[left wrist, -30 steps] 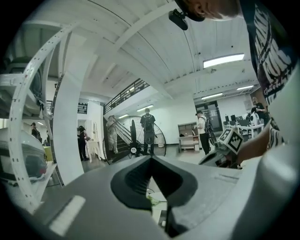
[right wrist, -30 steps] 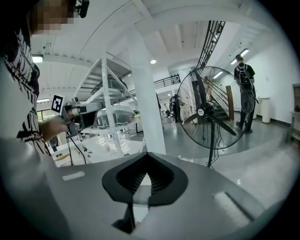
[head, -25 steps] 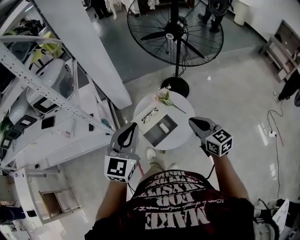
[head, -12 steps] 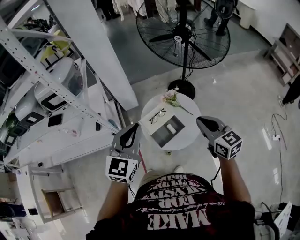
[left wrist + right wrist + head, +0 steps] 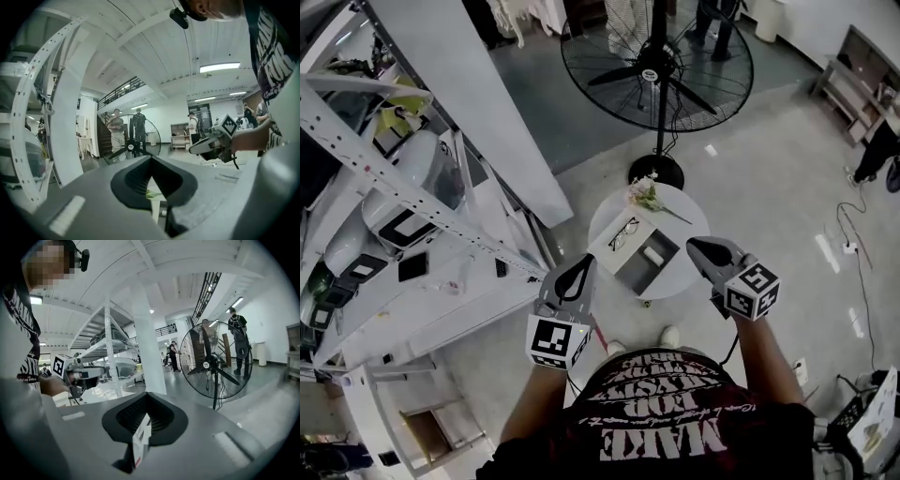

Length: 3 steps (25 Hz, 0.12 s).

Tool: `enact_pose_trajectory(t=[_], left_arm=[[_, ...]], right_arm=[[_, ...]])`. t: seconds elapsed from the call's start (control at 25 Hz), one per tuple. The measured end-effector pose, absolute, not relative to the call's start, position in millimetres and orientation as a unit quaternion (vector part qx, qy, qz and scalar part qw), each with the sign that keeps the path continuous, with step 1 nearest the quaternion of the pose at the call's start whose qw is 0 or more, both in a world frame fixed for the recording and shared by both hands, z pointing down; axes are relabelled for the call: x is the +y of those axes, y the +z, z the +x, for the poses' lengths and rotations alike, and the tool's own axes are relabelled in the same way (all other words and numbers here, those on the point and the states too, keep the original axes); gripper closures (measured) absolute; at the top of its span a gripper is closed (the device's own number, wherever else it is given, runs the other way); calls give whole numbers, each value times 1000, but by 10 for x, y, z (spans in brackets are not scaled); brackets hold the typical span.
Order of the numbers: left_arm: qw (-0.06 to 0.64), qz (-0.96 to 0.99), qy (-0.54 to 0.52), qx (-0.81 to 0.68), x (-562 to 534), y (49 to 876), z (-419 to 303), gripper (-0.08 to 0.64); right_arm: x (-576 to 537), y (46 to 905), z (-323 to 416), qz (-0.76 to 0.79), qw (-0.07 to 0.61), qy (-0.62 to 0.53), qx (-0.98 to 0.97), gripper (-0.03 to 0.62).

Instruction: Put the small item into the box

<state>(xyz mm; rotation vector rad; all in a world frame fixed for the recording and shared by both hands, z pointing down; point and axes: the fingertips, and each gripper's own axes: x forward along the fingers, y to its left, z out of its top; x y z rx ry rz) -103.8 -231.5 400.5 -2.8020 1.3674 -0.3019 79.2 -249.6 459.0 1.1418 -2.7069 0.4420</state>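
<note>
The left gripper and right gripper hover short of the round surface, jaws together and empty. The small white item seems to lie inside the box, so checking its seating is wiser than regrasping.

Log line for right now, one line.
left gripper: jaws together | right gripper: jaws together | box: open on table, white item inside | glasses: beside box

Large industrial workshop hall, polished floor, tall metal shelving rack, big pedestal fan, mezzanine railing, ceiling strip light.
</note>
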Motion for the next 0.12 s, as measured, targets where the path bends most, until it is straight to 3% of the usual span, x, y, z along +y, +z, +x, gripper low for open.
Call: enact_pose_trajectory(t=[0.12], left_arm=[[8, -900, -99, 424, -2375, 4051, -1159, 558]], right_arm=[[-2538, 4557, 647, 387, 90, 139, -907, 565]])
